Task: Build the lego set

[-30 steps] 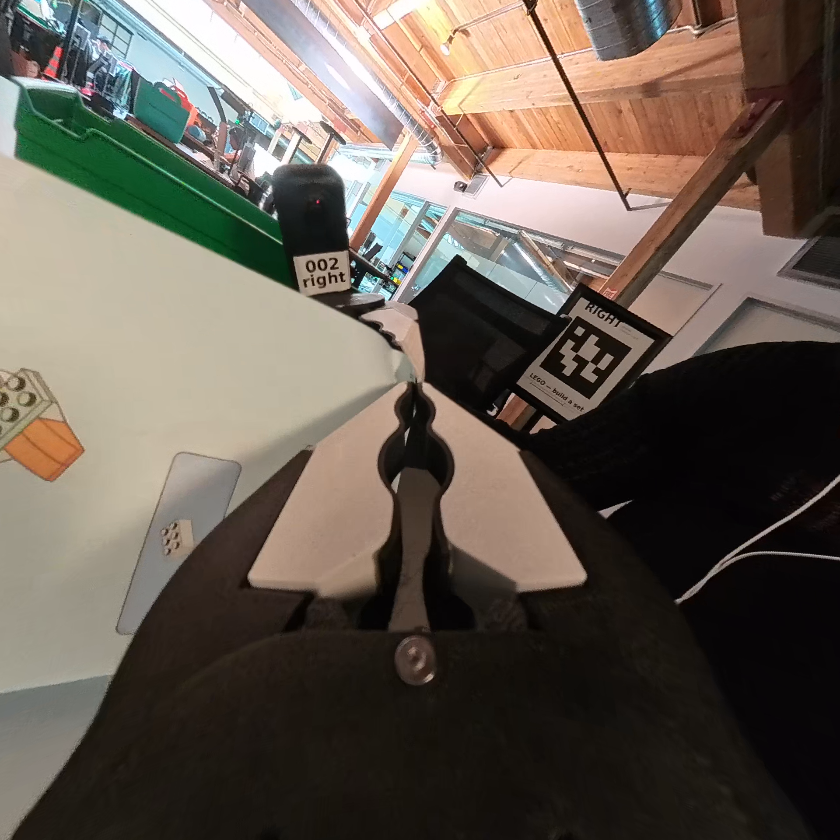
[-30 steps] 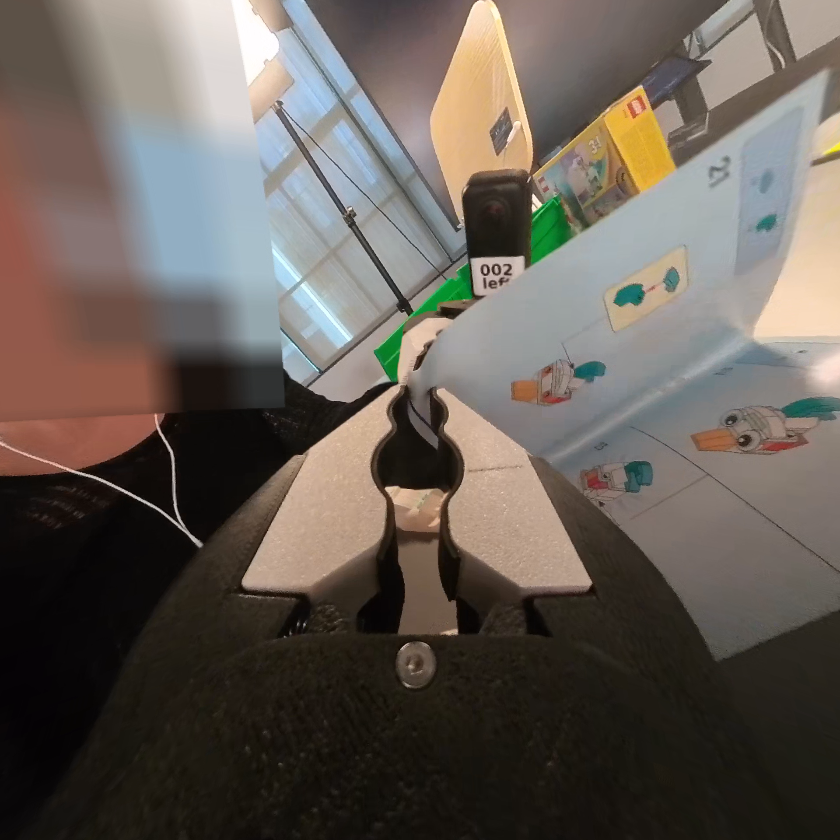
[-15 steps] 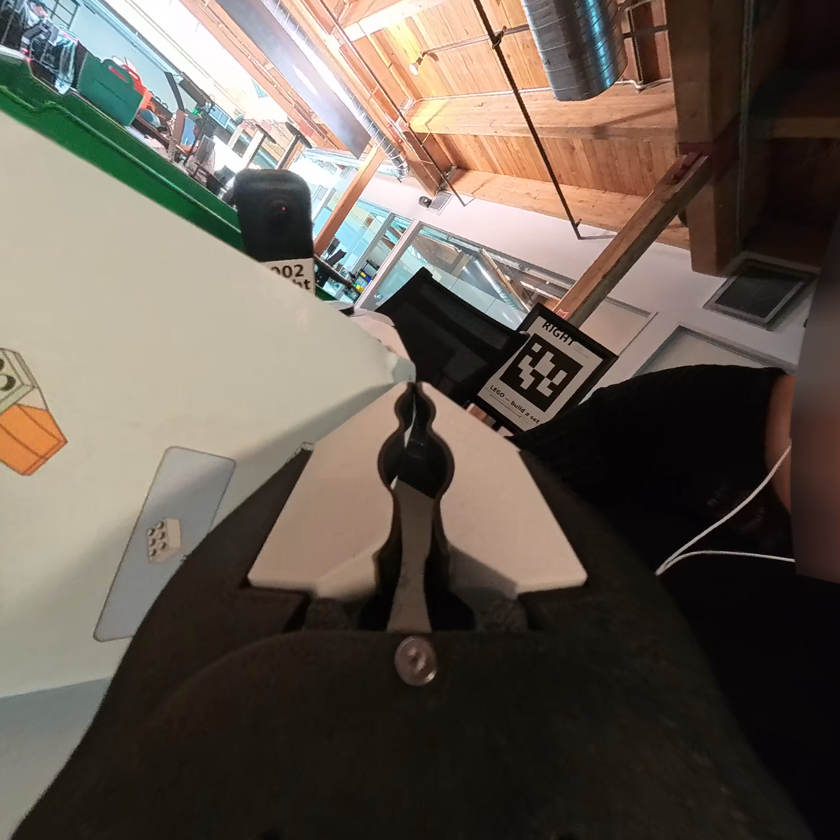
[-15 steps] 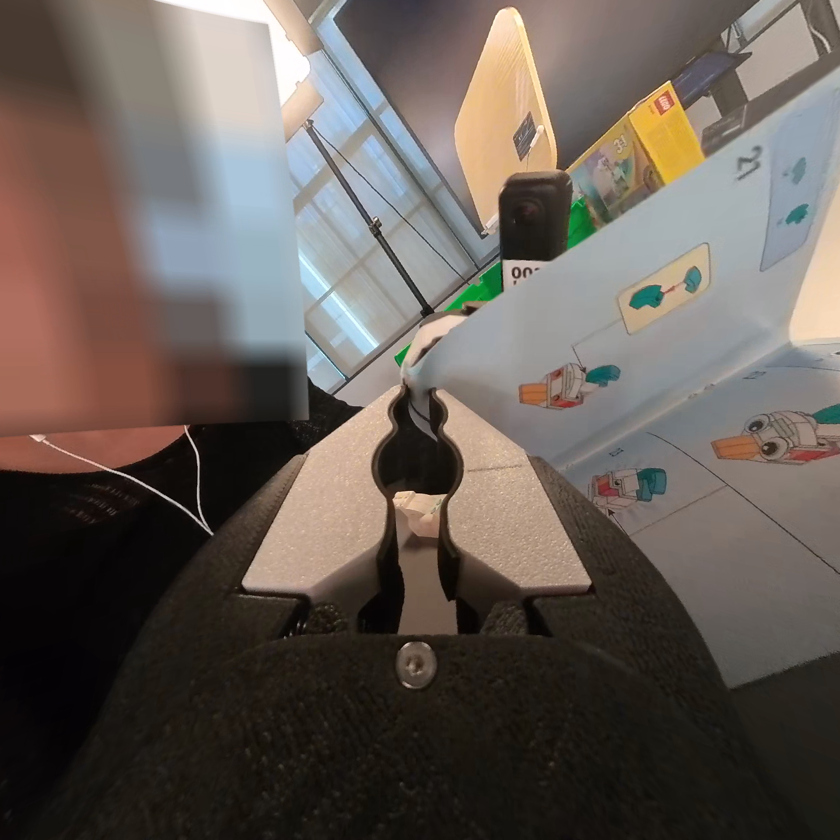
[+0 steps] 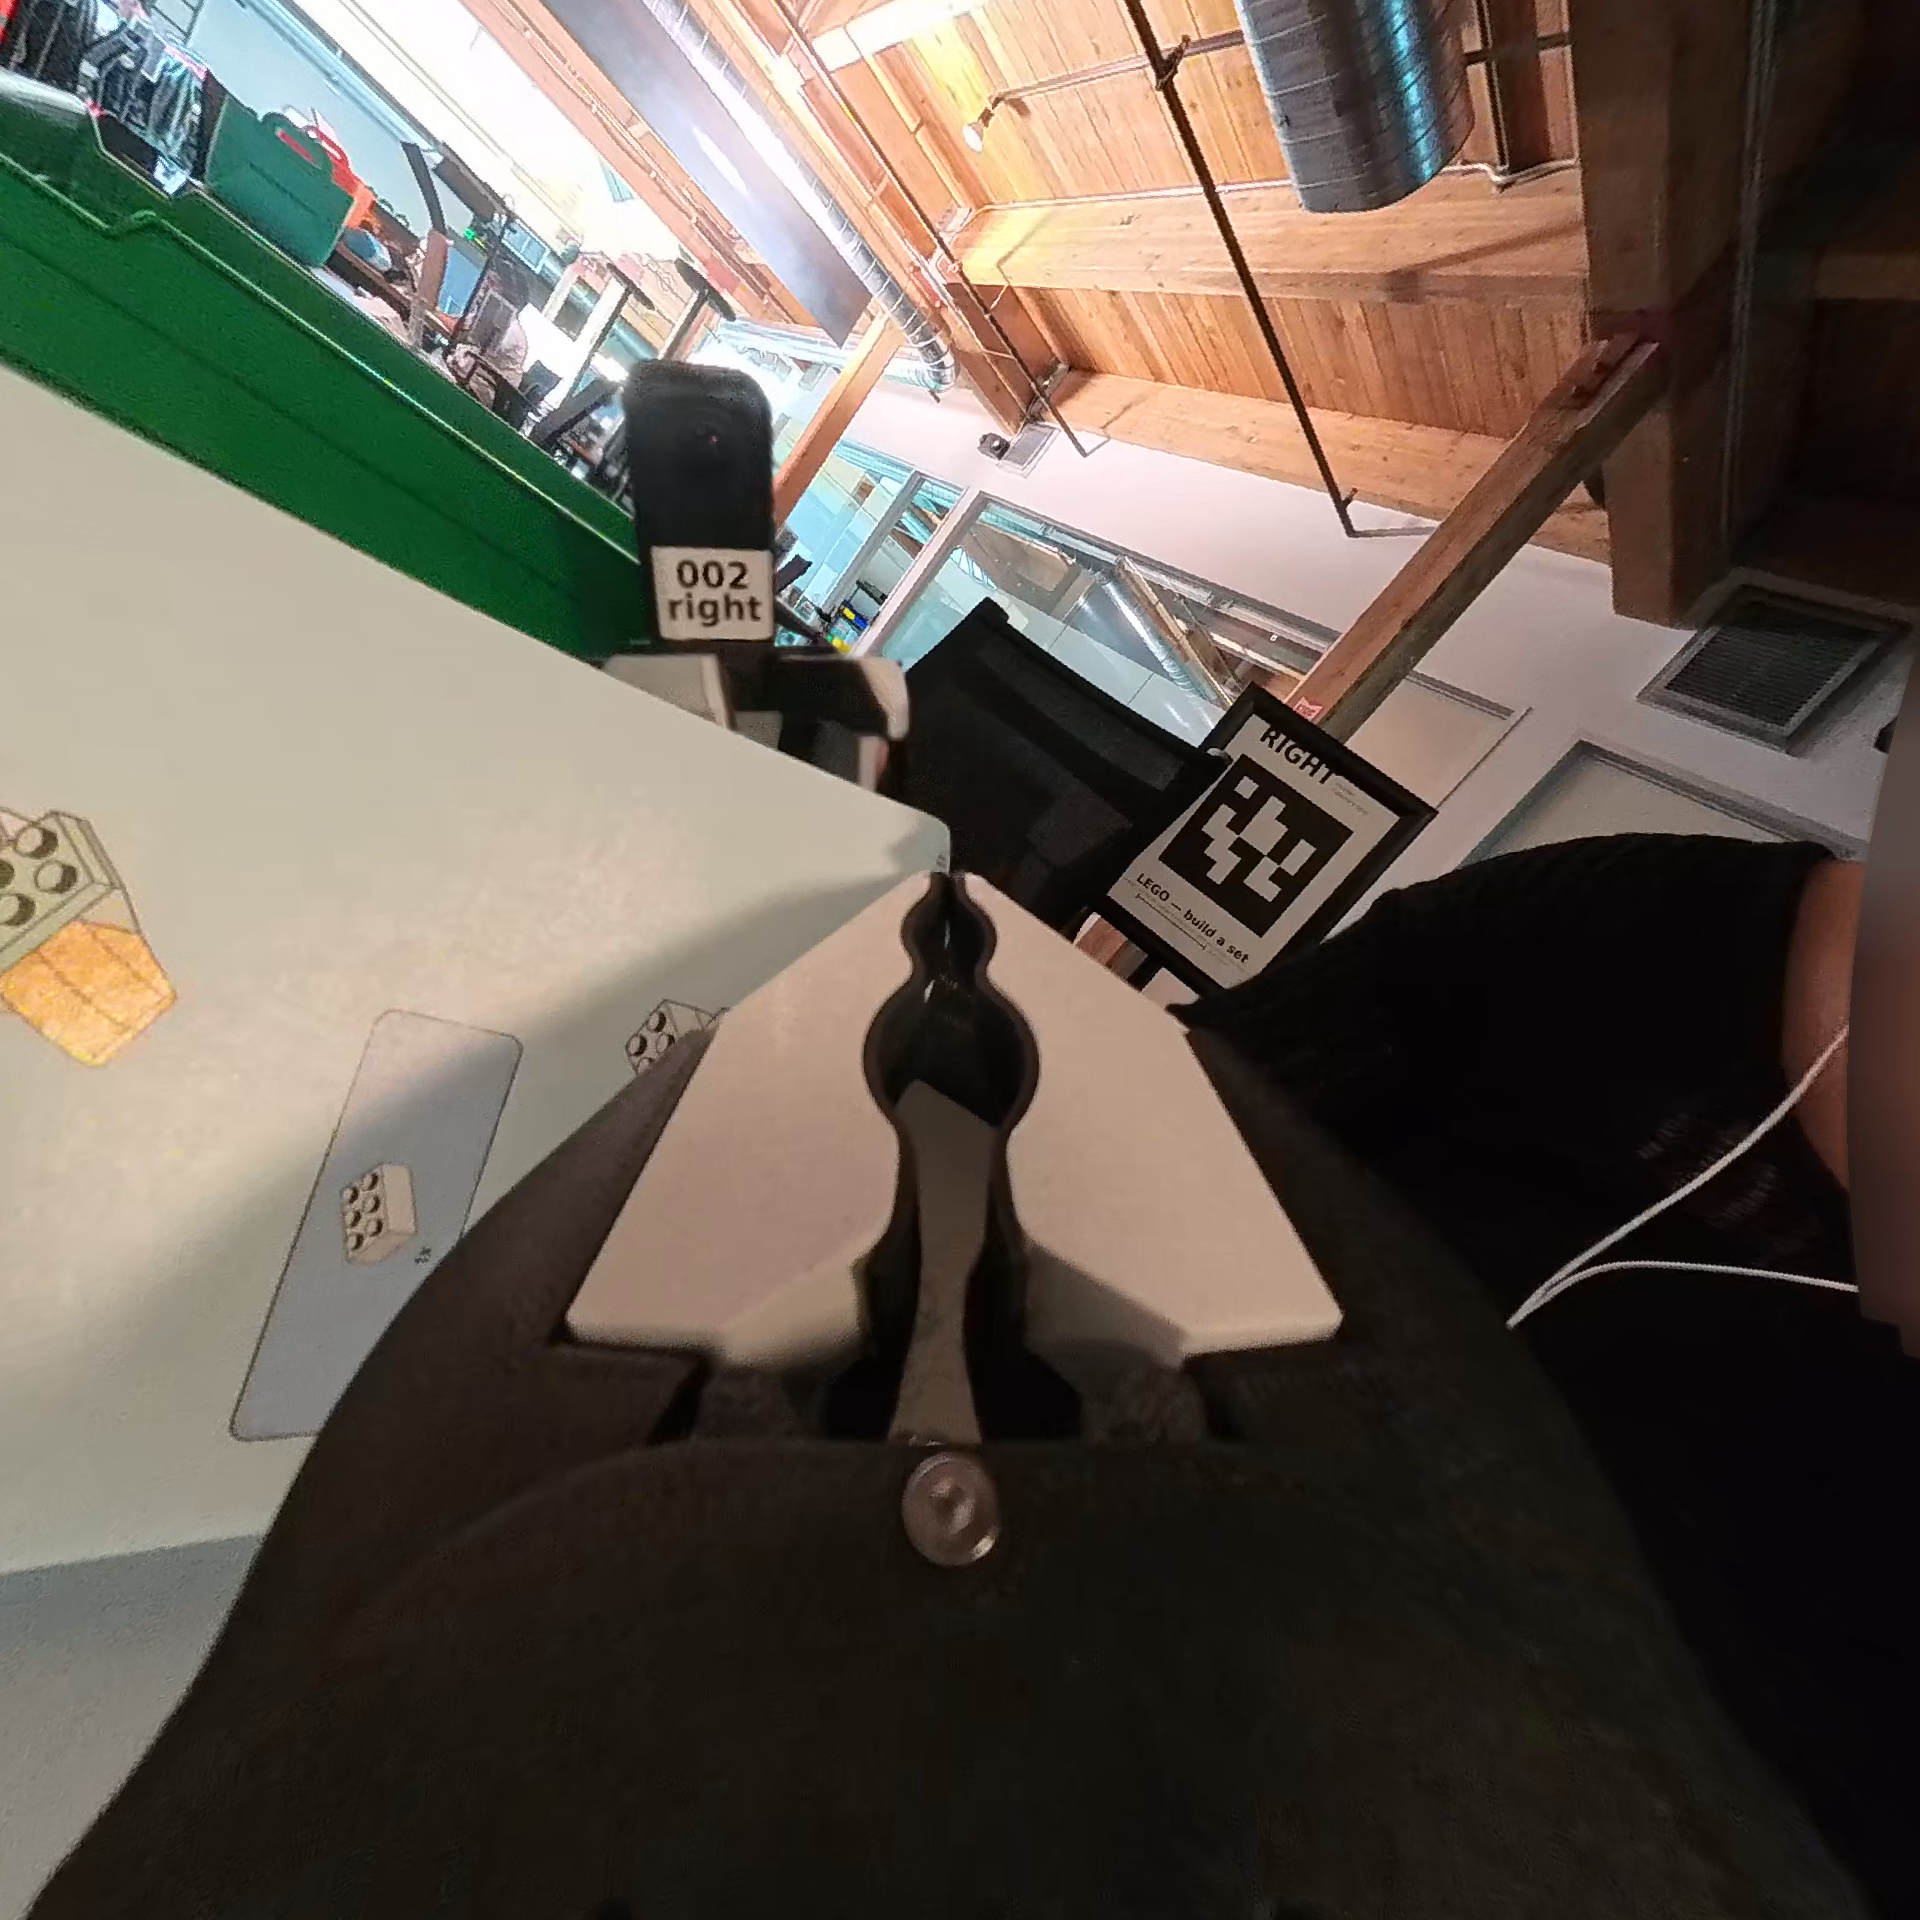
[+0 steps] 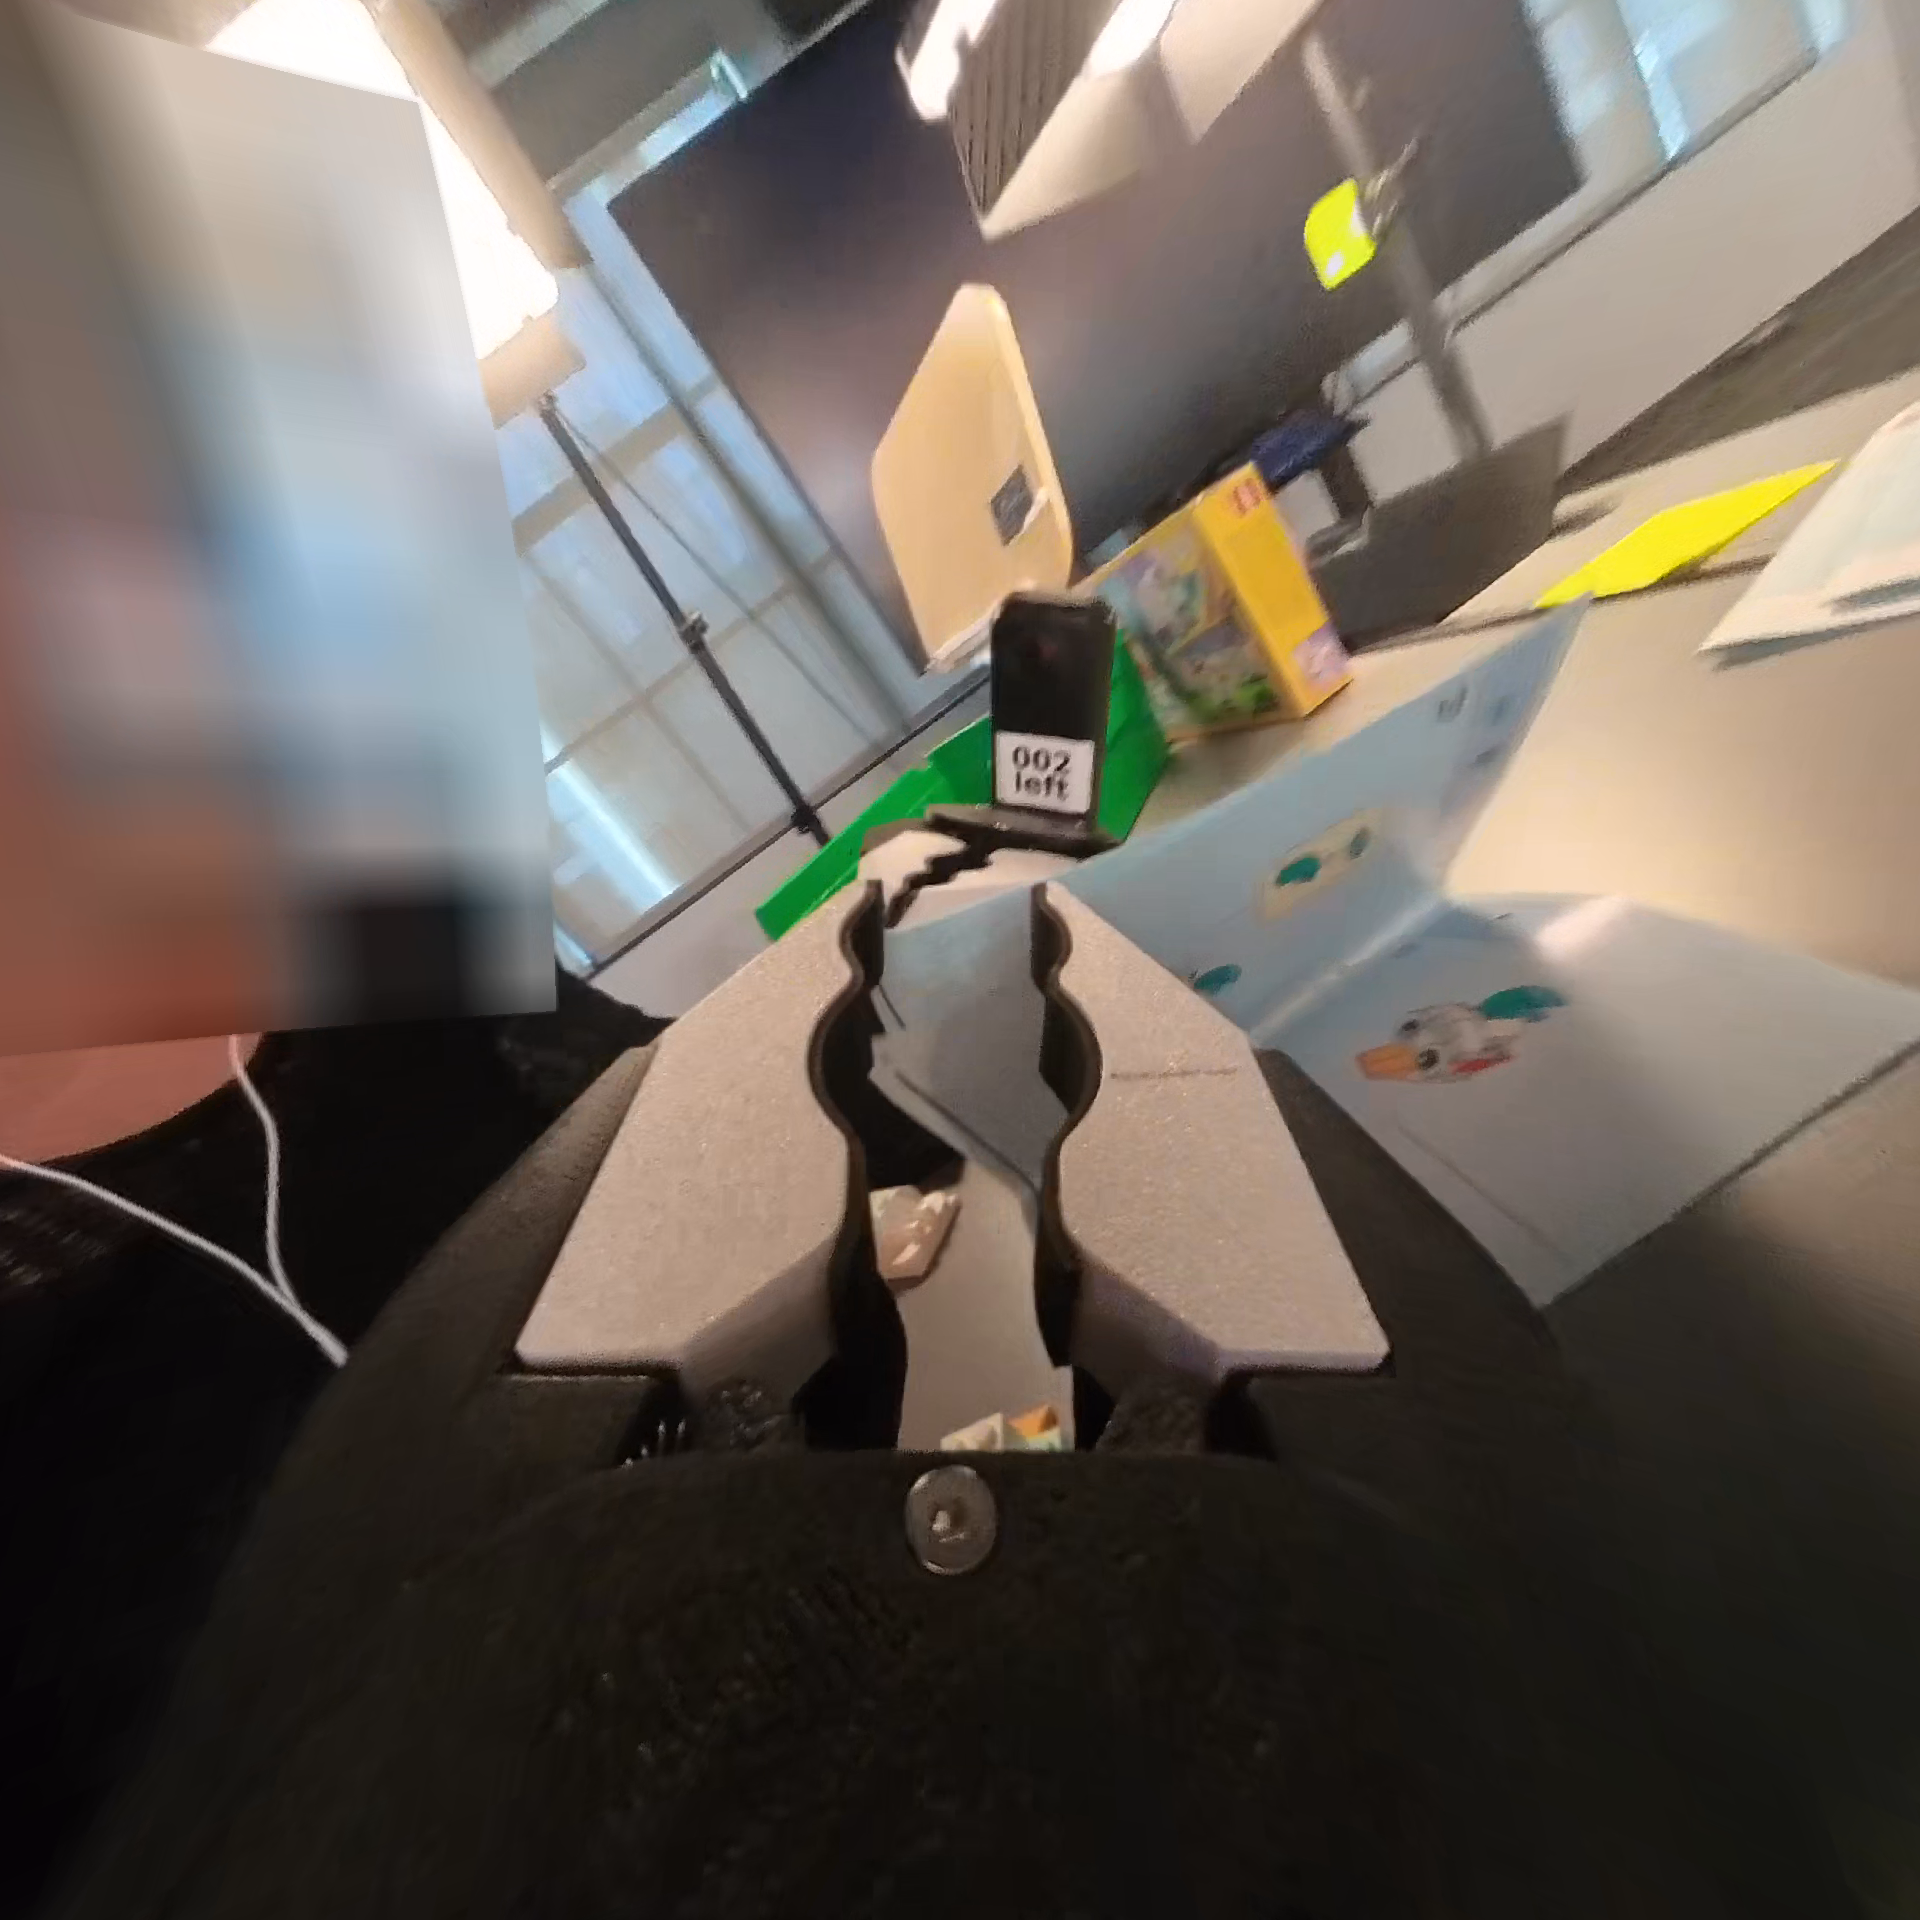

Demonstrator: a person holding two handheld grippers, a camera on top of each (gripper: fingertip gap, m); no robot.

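The open instruction booklet (image 5: 416, 831) is pale blue with printed brick pictures. My left gripper (image 5: 948, 883) is shut on the corner of one page and holds that page up. My right gripper (image 6: 956, 904) is open, and the page edge shows in the gap between its jaws. It also shows farther off in the left wrist view (image 5: 774, 707), behind the page. In the right wrist view the booklet (image 6: 1403, 935) lies folded on the table, and the left gripper (image 6: 914, 862) pinches the page corner. Small loose bricks (image 6: 914, 1231) show below, through the gap.
A green bin (image 6: 935, 821) stands behind the booklet, with a yellow lego box (image 6: 1236, 613) next to it. A yellow sheet (image 6: 1683, 540) and papers lie at the far right. A framed marker sign (image 5: 1262, 862) and a person in black (image 5: 1558, 1091) are close by. Tip to tip, the grippers are about 5 cm apart.
My right gripper has opened and let go of the page it pinched. Its view has tilted down toward the table. My left gripper still holds the page corner.
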